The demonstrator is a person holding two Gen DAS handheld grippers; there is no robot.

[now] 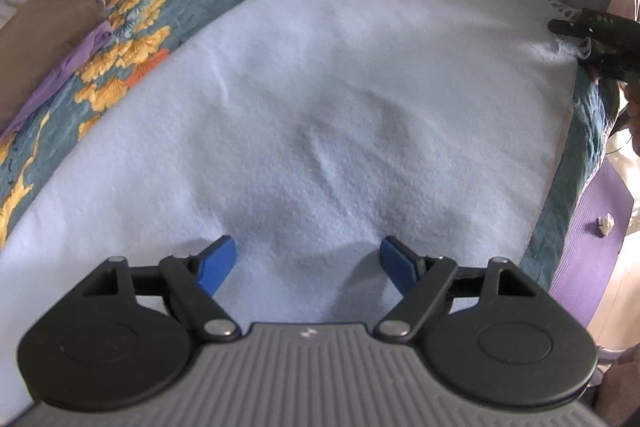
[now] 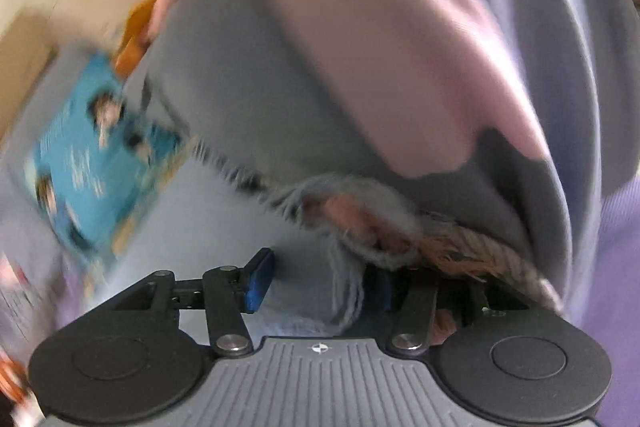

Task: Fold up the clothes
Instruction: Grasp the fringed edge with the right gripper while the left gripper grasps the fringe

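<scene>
Showing the pale blue cloth (image 1: 340, 99) spread flat on the patterned bed (image 1: 132, 39), left tool (image 1: 308, 259) spread empty over its near edge, right tool (image 2: 316, 283) half-spread astride the frayed far-right corner, nearer that corner.

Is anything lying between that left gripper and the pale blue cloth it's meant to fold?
Nothing visible. The left gripper hangs open right over the pale blue cloth, whose top is bare; the folded clothes lie off to the side on the flowered bedspread.
</scene>
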